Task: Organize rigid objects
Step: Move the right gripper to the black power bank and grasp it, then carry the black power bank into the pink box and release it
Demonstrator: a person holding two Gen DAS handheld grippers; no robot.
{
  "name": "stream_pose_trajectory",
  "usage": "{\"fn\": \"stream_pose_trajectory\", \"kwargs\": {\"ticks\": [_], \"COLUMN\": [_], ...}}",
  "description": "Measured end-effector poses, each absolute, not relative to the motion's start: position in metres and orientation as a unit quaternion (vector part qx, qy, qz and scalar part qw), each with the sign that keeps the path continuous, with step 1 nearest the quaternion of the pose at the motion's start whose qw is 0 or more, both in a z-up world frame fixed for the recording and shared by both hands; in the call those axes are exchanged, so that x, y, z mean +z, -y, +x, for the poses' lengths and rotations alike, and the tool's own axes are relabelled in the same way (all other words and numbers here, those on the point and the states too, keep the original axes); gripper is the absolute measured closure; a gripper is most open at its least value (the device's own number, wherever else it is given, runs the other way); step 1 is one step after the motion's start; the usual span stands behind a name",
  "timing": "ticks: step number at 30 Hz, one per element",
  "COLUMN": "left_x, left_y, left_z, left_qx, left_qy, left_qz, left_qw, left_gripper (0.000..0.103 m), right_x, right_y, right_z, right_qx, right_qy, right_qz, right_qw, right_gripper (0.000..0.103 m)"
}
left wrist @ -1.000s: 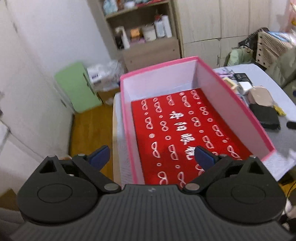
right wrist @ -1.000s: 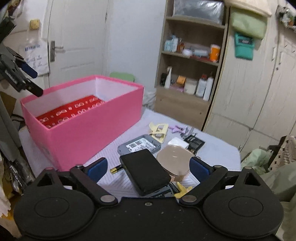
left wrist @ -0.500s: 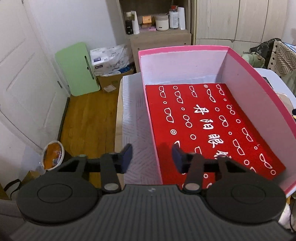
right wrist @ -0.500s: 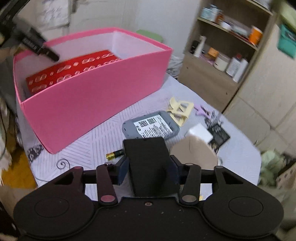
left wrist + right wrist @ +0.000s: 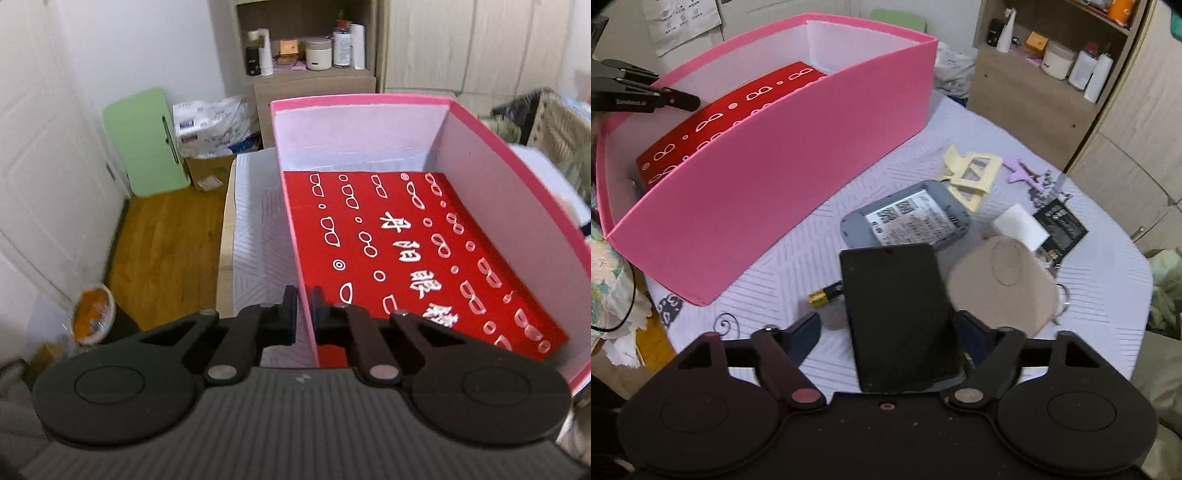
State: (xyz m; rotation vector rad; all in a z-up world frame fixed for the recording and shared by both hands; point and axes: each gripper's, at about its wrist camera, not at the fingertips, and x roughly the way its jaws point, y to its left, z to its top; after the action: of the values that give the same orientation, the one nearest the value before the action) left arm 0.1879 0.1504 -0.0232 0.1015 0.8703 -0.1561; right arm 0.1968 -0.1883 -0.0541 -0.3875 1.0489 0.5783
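Observation:
A pink box point(image 5: 480, 122) stands on the table with a red patterned box point(image 5: 406, 240) lying flat inside it. My left gripper point(image 5: 303, 306) is shut on the pink box's left wall near its near corner, one finger inside and one outside. In the right wrist view, that gripper point(image 5: 646, 96) reaches over the pink box's point(image 5: 775, 177) far wall. My right gripper point(image 5: 888, 332) points down over a flat black device point(image 5: 897, 314) on the table. Its jaws are opening, with the device between them and the left finger point(image 5: 805, 332) well clear of it.
Around the black device lie a battery point(image 5: 825, 293), a grey labelled device point(image 5: 905, 218), a beige rounded case point(image 5: 1001, 288), yellow pieces point(image 5: 971, 177), a white block point(image 5: 1019, 225) and a black card point(image 5: 1060, 221). A shelf unit point(image 5: 1034, 85) stands behind the table.
My left gripper dropped onto the pink box's left wall and closed on it. My right gripper tipped down, closed around the black device, then opened wide again.

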Motion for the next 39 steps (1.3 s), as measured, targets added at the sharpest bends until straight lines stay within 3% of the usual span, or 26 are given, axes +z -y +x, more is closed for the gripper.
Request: {"fn": "stream_pose_trajectory", "kwargs": {"ticks": [3,4,5,15,27,39], "left_x": [-0.023,-0.024,-0.024,-0.024,-0.024,-0.026], "left_y": [-0.151,-0.150,-0.149,-0.149,-0.148,-0.145], "left_z": [0.187,0.185,0.185,0.186,0.182,0.177], "left_qx": [-0.074,-0.073,-0.074,-0.072,-0.067,-0.052], "left_qy": [-0.418,-0.416,-0.415,-0.415,-0.409,-0.404], "left_qz": [0.045,0.049,0.049,0.051,0.039,0.014], "left_qw": [0.904,0.905,0.905,0.906,0.909,0.913], "left_gripper": [0.096,0.096,0.096,0.096,0.096,0.096], "right_x": [-0.057,-0.058,-0.060,-0.039,0.066,-0.025], "right_y": [0.180,0.178,0.178,0.185,0.119,0.006], "right_z": [0.199,0.201,0.204,0.202,0.216,0.336], "right_qx": [0.268,0.260,0.247,0.221,0.264,0.250], "right_qy": [-0.490,-0.495,-0.500,-0.488,-0.399,-0.561], "right_qz": [-0.191,-0.190,-0.188,-0.127,-0.064,0.069], "right_qw": [0.807,0.807,0.808,0.835,0.876,0.787], "right_gripper": [0.018,0.029,0.030,0.031,0.031,0.031]}}
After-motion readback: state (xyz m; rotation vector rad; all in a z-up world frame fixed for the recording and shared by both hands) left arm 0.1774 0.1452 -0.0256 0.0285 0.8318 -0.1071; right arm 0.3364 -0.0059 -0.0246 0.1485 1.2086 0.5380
